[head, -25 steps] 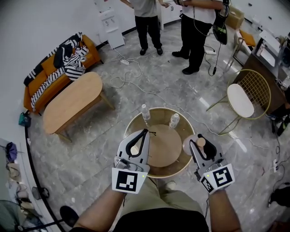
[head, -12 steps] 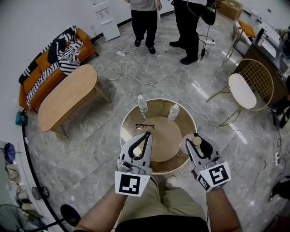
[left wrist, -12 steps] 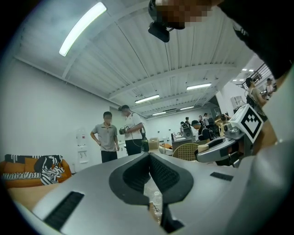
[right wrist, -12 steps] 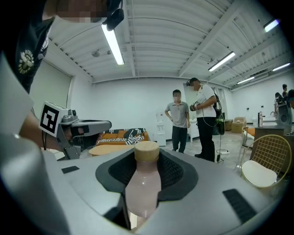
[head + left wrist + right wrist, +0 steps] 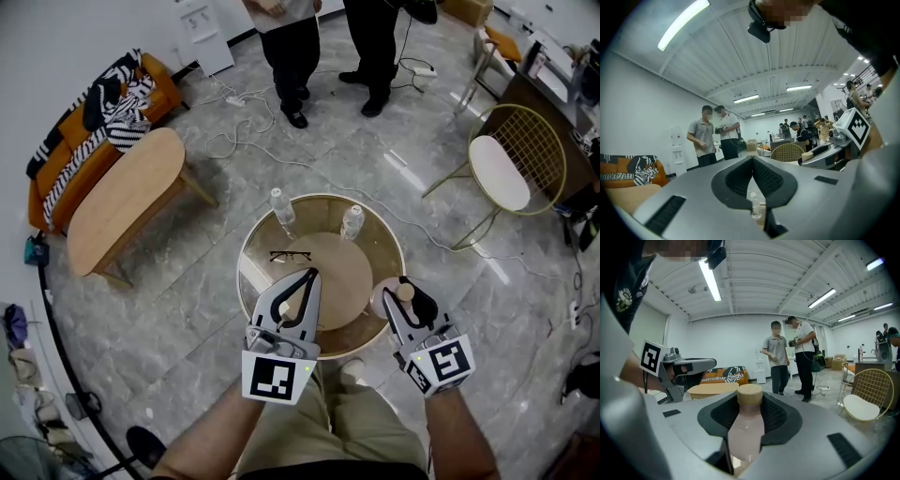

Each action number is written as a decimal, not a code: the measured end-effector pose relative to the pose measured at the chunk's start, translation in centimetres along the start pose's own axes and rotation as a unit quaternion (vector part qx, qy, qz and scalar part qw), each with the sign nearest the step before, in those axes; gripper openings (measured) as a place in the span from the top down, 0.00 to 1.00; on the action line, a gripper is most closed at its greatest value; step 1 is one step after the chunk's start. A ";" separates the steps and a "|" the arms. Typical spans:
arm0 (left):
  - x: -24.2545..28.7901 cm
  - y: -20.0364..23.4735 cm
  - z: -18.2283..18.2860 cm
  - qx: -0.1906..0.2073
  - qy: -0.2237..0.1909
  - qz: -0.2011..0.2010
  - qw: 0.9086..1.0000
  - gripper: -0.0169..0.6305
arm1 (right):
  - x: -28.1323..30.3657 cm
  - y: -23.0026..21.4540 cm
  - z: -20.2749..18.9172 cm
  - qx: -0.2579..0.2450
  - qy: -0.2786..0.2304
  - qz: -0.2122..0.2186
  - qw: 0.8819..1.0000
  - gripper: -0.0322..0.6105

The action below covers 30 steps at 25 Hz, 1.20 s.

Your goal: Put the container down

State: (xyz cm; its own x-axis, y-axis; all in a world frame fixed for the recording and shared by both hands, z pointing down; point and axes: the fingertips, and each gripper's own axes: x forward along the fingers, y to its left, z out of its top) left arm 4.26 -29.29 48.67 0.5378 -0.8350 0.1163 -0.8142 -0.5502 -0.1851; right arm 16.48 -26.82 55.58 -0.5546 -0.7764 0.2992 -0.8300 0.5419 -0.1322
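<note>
The container [image 5: 388,300], a pale pink bottle with a tan round cap, sits upright in the right claw [image 5: 404,281], whose jaws stand fairly wide and close round it just under the cap. The right gripper view shows this plainly: the container [image 5: 746,432] rises between the dark pads of the right claw [image 5: 750,402], long axis near vertical, cap uppermost. From above, it hangs at the near right edge of the round tabletop [image 5: 247,281]. The bare wooden centre lies ahead and to the left of the claw, so the set-down probably calls for a short reach inward and then straight down. Whether its base already touches the glass rim cannot be told. The left claw [image 5: 312,274] is over the near side of the tabletop with its tips together and nothing in it. It is just beside the wooden centre, yet the right hand is the one carrying. No brand or label can be read on the container; the only print visible is the black-and-white square marker on each claw's cube.
</note>
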 end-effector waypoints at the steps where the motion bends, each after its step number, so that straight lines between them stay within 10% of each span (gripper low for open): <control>1: 0.2 -0.1 -0.4 -0.001 0.003 -0.003 1.000 0.95 | 0.2 -0.2 -0.4 0.002 0.003 -0.002 1.000 0.72; 30: 5.4 1.2 -10.2 -0.009 0.039 -0.015 0.999 0.95 | 9.2 -5.5 -15.6 0.052 0.086 -0.027 0.995 0.72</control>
State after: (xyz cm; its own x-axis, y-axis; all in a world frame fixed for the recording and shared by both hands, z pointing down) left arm 3.95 -34.46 59.07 0.5440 -0.8156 0.1972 -0.8022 -0.5744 -0.1628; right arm 16.92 -31.92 73.84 -0.4983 -0.7324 0.4639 -0.8648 0.4583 -0.2054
